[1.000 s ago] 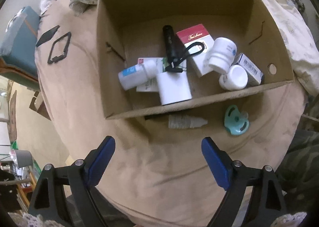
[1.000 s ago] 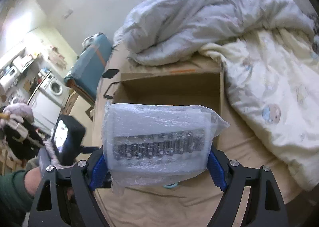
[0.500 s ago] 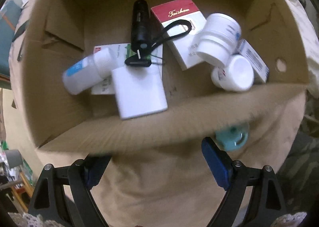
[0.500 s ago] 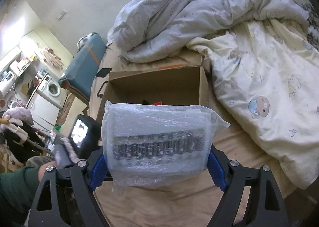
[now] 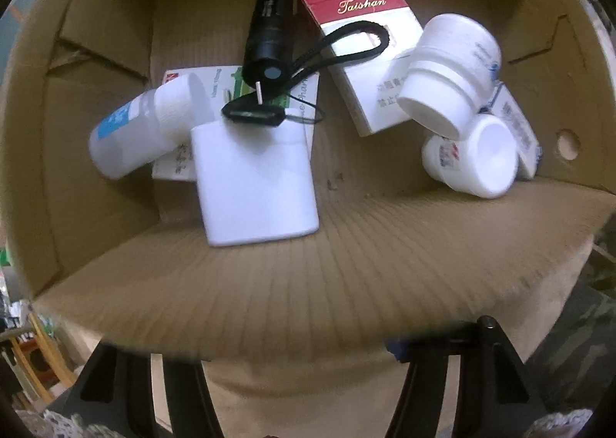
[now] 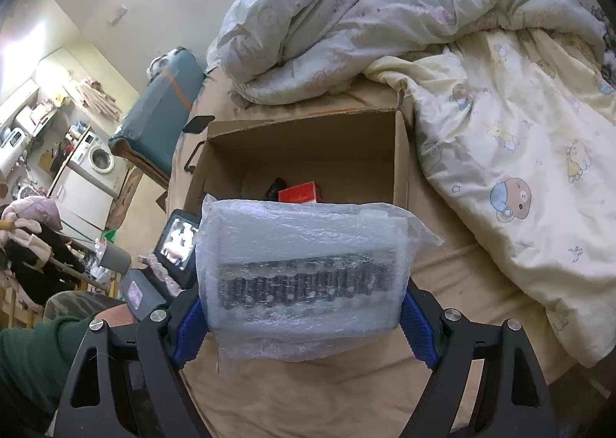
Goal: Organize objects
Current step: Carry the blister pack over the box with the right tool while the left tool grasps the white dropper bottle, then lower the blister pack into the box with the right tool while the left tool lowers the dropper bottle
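Left wrist view: the camera looks down into the cardboard box [image 5: 308,284], whose near wall fills the lower frame and hides the tips of the left gripper [image 5: 292,353]; only its black arms show below the wall, so I cannot tell whether its fingers are apart or together. On the box floor lie a black flashlight [image 5: 269,29] with its wrist strap draped over a red-and-white Taishan cigarette pack [image 5: 365,52], a white flat case [image 5: 254,183] at the near wall, a white dropper bottle [image 5: 146,130] toward the left wall, and two white pill bottles [image 5: 454,72] piled at the right wall.

Right wrist view: the right gripper [image 6: 304,314] is clamped on a bubble-wrapped package [image 6: 304,276], held above the tan bed sheet [image 6: 346,391], short of the box's near edge.

Risks, as I judge them: the wrap is slick and compressible, so the package may slip. The box floor is crowded; dropped in, it may land tilted on the bottles.
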`<act>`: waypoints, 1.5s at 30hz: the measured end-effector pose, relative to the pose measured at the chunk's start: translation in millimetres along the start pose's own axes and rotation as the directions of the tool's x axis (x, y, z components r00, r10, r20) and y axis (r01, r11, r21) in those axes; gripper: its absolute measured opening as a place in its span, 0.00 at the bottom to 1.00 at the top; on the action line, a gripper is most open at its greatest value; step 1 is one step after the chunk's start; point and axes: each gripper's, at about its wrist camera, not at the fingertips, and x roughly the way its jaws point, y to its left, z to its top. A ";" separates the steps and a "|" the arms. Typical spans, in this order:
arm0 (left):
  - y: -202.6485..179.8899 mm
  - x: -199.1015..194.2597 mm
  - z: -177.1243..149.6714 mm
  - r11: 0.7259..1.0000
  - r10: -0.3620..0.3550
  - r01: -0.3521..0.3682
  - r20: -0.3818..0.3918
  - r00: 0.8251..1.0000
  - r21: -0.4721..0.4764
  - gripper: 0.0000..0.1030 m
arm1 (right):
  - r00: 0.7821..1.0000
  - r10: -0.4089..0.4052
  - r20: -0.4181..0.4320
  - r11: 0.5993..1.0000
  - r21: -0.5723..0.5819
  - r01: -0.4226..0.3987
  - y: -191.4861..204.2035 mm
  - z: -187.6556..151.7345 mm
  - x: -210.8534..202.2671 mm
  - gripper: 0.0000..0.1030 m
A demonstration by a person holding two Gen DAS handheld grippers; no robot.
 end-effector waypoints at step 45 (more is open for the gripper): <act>51.6 -88.2 65.9 0.993 0.005 0.025 0.246 0.969 -0.119 0.58 | 0.988 0.026 -0.155 0.959 0.283 0.019 -9.4 66.5 121.3 0.87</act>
